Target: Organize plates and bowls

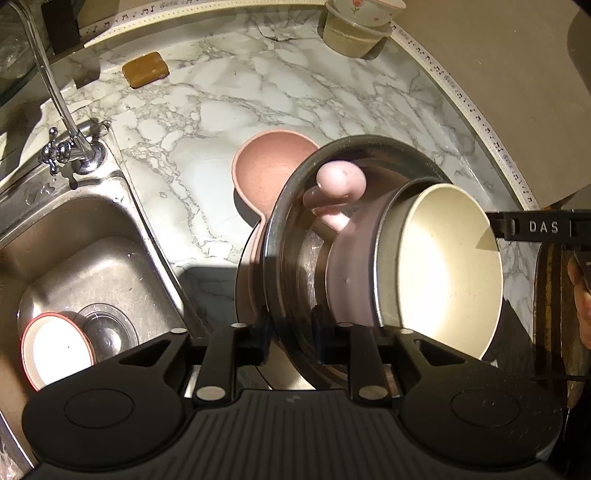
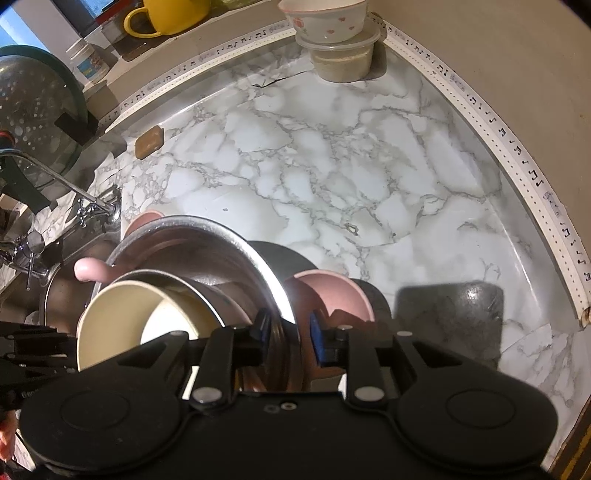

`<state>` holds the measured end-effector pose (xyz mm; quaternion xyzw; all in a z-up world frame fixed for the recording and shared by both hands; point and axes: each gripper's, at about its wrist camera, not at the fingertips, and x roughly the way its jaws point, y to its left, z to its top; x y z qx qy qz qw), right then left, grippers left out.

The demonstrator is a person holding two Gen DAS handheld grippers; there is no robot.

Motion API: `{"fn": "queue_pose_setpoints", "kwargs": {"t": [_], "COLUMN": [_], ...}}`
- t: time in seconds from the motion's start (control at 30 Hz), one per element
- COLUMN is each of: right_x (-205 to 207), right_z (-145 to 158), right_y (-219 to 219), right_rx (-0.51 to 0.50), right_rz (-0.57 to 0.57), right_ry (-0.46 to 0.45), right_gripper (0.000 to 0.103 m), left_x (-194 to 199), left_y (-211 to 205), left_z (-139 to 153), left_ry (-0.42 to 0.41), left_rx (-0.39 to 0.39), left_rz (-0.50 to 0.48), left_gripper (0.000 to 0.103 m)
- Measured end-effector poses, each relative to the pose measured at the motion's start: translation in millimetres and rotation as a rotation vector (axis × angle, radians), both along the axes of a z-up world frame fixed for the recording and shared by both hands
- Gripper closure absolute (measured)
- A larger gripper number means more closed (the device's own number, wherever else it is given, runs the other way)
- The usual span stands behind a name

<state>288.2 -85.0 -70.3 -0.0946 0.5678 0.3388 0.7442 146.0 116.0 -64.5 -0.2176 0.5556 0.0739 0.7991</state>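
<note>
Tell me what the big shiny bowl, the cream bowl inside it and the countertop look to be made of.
Big bowl: metal, likely stainless steel; polished, with mirror-like reflections on its wall.
Cream bowl: matte and opaque with no glare; maybe plastic, melamine or a fibre composite, hard to say which.
Countertop: glossy marble pattern of grey veins on white; a tear near the back edge suggests a stuck-on film rather than stone.

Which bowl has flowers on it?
The white bowl on the plastic tub at the counter's far edge. It has pink flowers; the cream bowl, steel bowl and pink bowl are plain.
</note>
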Motion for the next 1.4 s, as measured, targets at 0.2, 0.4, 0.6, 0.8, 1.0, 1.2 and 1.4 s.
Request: {"fn": "queue_pose_setpoints", "kwargs": {"t": [0.2,0.4,0.6,0.8,1.0,1.2,1.4], "right_x": [-6,-18,-36,-63,-97,-137,-174], "right_z": [11,27,45,61,70,65,57], "right_y": [-10,-22,-35,-45,-53,-64,-65], "right_rx": [0.023,0.048,0.095,0.133,0.175,0.233,0.259], "right_rz": [0.023,0.074,0.138,0.19,0.168,0.064,0.03], "right_ry": [-0.03,-0.083,-0.133,-0.216,-0.274,-0.327,-0.386], "right_gripper": [0.073,0.071,0.067,0.063,0.058,0.048,0.04], "left_x": [-3,-10,-27,-46,-64,-85,-107], "left_y": [-6,-11,-22,-45,-59,-65,-67], "left_z": [9,20,40,61,76,79,76], "left_ry": [-0.018,-0.043,-0.1,-0.175,-0.255,-0.335,-0.377], "left_rx": [0.055,0.094,0.128,0.197,0.212,0.242,0.232], "left_rz": [0.018,0.058,0.109,0.129,0.087,0.071,0.058], "left_gripper": [0.061,0.052,0.051,0.051,0.051,0.051,0.04]}}
